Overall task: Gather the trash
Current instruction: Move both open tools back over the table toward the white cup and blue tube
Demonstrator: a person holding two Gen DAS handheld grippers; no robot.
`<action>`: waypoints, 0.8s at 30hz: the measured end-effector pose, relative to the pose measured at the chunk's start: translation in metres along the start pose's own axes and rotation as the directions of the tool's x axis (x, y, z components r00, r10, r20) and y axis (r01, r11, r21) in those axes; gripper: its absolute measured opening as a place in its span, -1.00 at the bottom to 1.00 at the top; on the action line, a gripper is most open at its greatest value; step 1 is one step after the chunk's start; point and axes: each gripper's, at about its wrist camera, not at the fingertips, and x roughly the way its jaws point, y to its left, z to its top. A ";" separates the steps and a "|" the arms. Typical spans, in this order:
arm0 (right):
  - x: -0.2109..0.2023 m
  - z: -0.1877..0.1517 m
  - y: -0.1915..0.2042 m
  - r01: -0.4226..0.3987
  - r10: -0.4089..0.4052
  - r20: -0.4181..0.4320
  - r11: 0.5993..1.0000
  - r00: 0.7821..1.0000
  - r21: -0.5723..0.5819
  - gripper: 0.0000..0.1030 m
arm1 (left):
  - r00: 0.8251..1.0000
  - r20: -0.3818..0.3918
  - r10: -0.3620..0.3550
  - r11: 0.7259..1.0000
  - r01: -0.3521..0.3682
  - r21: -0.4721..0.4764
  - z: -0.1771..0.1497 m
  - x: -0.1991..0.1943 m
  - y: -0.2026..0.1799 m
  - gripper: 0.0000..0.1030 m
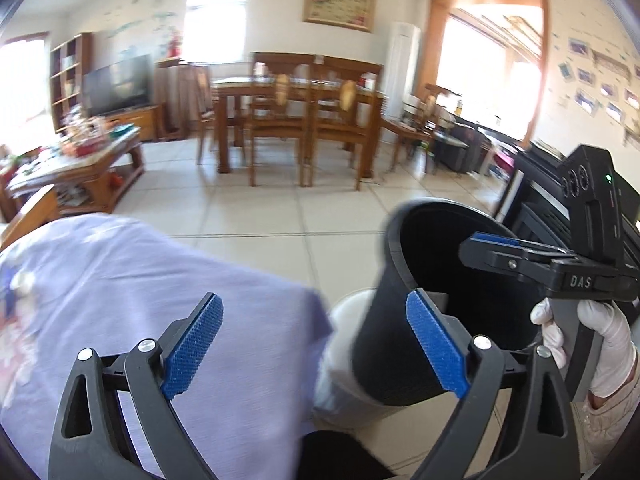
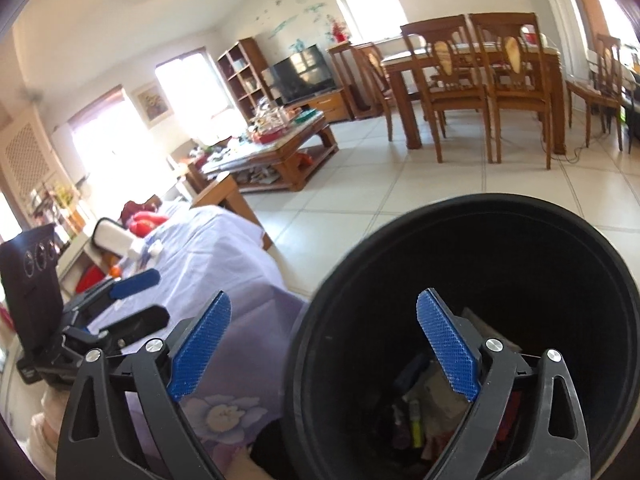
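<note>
A black trash bin (image 1: 436,236) stands just ahead and to the right of my left gripper (image 1: 316,344), which is open and holds nothing. Its right finger (image 1: 436,344) lies in front of the bin's outer wall. In the right wrist view the bin (image 2: 500,280) fills the lower right, with several pieces of trash (image 2: 416,416) at its bottom. My right gripper (image 2: 324,348) is open and empty; its right finger hangs over the bin's mouth and its left finger is over a lavender floral cloth (image 2: 224,264). Each gripper shows in the other's view: right gripper (image 1: 480,248), left gripper (image 2: 154,297).
A white-gloved hand (image 1: 608,344) holds the right gripper's handle. The lavender cloth (image 1: 140,300) covers a surface at left. Beyond lie a tiled floor (image 1: 280,208), a cluttered wooden coffee table (image 2: 280,148), a dining table with chairs (image 1: 296,108) and a TV (image 2: 304,70).
</note>
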 end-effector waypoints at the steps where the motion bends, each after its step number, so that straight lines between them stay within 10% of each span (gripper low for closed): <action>1: 0.008 0.003 0.012 -0.011 0.011 -0.007 1.000 1.000 -0.015 0.80 | 1.000 0.004 0.017 1.000 -0.017 -0.018 -0.001 -0.005 0.012 0.79; 24: 0.175 0.041 0.269 -0.229 0.187 -0.154 0.915 0.970 -0.333 0.80 | 0.950 -0.002 0.312 0.893 -0.294 -0.342 -0.035 -0.122 0.279 0.79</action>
